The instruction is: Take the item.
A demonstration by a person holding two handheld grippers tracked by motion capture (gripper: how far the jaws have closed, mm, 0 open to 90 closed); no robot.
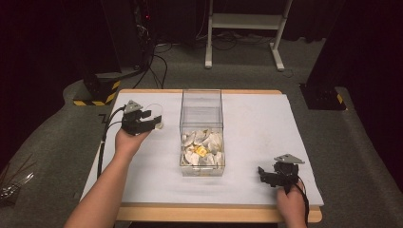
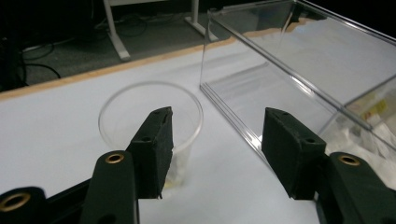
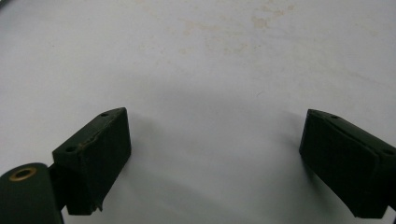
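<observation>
Your left gripper sits on the left part of the white table cover, pointing toward the clear box at the centre. From above, a small pale thing shows at its tips, too small to identify. The left gripper view settles it: a clear plastic cup stands upright on the cover, just beside the box's near wall. Your left gripper has its jaws spread wide; one jaw stands in front of the cup, partly covering it, the other stands clear toward the box. Contact with the cup cannot be judged.

The high view shows the box's near end holding a heap of white sachets with one yellow one among them.

Your right gripper rests near the table's front right corner, well apart from the box. Its own view shows the right gripper with jaws wide apart over bare, faintly stained cover, nothing between them.
</observation>
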